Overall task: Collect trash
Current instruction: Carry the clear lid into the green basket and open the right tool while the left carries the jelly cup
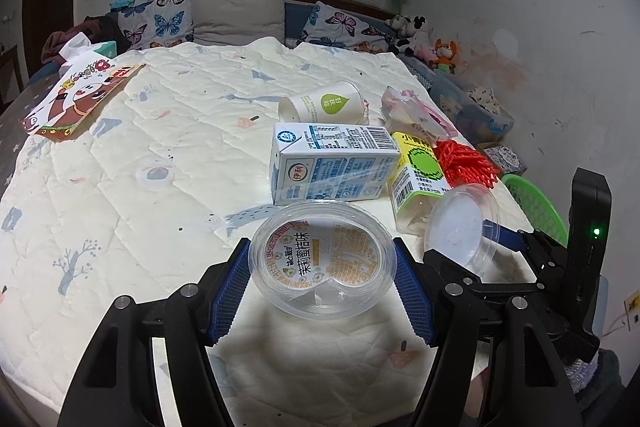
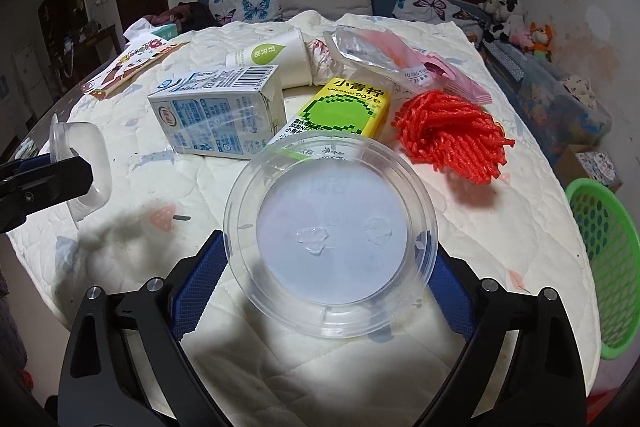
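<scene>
A bright light near each gripper is washing out the bed (image 1: 160, 147) just ahead; fisheye edges are darkening and bending.

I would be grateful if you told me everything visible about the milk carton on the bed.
The milk carton is a white and blue box of coated card, printed with a barcode, tables of text and a round red logo. It lies on its side on the quilt, its folded end toward the green drink box, which sits close beside it or against it. A paper cup lies just behind. Neither gripper touches it.
</scene>
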The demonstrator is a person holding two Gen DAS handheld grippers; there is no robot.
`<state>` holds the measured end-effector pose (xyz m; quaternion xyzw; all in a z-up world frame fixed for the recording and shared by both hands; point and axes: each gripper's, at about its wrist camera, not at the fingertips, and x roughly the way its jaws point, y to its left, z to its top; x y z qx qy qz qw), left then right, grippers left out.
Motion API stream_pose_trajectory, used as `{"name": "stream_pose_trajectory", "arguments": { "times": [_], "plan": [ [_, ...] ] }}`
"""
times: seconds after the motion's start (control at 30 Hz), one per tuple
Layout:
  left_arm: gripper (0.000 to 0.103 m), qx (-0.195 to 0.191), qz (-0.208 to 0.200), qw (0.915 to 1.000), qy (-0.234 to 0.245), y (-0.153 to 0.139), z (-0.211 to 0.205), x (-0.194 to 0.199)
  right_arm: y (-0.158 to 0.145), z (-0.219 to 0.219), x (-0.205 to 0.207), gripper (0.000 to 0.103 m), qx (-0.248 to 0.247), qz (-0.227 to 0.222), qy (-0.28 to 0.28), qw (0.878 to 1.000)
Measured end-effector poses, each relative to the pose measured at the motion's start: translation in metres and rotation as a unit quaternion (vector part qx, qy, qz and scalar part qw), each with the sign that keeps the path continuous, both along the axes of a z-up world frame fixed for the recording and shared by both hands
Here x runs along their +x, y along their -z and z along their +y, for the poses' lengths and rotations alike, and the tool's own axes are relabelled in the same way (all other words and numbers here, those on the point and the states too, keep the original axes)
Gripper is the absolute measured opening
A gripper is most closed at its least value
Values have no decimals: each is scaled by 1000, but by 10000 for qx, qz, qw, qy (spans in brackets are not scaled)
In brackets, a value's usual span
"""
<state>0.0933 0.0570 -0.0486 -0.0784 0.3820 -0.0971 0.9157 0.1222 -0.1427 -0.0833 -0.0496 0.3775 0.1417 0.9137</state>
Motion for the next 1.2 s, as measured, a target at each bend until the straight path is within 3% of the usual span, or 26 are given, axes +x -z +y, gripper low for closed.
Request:
{"name": "stream_pose_trajectory", "arguments": {
  "times": [0.47, 0.83, 1.2],
  "plan": [
    [66, -52, -85, 9994, 340, -13, -26, 11, -32, -51, -17, 92, 529, -281, 428, 9973],
    [66, -75, -71, 9960, 887, -23, -83, 27, -44, -175, -21, 92, 655, -330, 1556, 9851],
    [66, -11, -73, 9901, 1402, -34, -151, 51, -11, -301, -11, 93, 631, 111, 2547, 9649]
  ]
}}
